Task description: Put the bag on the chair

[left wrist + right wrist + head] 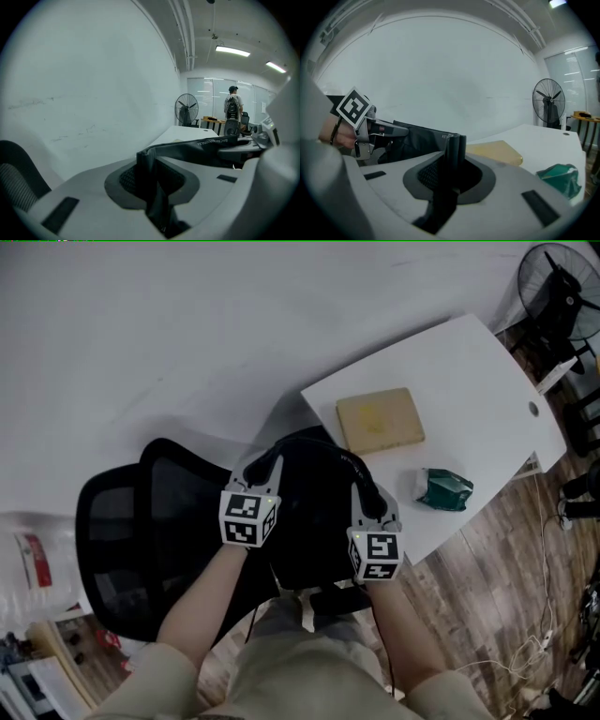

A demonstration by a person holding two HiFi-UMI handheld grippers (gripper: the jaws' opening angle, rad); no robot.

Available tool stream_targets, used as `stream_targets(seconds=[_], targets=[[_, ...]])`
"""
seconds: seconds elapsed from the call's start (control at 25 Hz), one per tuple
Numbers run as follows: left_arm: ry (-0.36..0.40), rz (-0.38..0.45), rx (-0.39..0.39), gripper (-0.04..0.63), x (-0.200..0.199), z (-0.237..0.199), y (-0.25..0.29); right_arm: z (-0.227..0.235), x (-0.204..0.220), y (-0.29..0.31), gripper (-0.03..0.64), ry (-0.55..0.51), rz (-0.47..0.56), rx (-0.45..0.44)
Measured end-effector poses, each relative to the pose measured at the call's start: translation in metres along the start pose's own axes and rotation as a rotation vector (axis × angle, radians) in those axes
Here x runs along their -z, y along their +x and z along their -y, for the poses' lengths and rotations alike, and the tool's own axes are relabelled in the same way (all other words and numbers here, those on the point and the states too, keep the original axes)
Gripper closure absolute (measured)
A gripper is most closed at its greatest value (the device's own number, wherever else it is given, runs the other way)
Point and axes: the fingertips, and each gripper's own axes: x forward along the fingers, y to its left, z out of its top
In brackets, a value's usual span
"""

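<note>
A black bag (pixel 314 521) hangs between my two grippers, in front of me and just right of the black mesh chair (pixel 122 540). My left gripper (pixel 255 470) is shut on the bag's left strap (pixel 187 147), which is pinched between its pads in the left gripper view. On the other side my right gripper (pixel 370 501) is shut on the right strap (pixel 453 150). The bag's body (pixel 412 138) and the left gripper's marker cube (pixel 354 107) show in the right gripper view. The chair's backrest (pixel 16 183) sits at the left edge of the left gripper view.
A white table (pixel 469 371) stands to the right with a yellow pad (pixel 380 420) and a green packet (pixel 445 489) on it. A floor fan (pixel 562 282) is at the far right corner. Cables lie on the wood floor (pixel 525 615). A person (pixel 232 110) stands far off.
</note>
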Motion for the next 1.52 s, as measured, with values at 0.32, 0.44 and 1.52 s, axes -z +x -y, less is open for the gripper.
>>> stream_targets(seconds=[0.32, 0.44, 1.52], targets=[[-0.043, -0.083, 0.001, 0.518, 0.062, -0.022, 0.052, -0.004, 0.058, 0.038, 0.548, 0.038, -0.082, 0.048], [-0.068, -0.102, 0.004, 0.518, 0.084, -0.025, 0.072, -0.002, 0.080, 0.051, 0.548, 0.068, -0.100, 0.071], [-0.042, -0.195, 0.051, 0.503, 0.217, -0.043, 0.176, 0.017, 0.230, 0.131, 0.537, -0.026, -0.282, 0.062]])
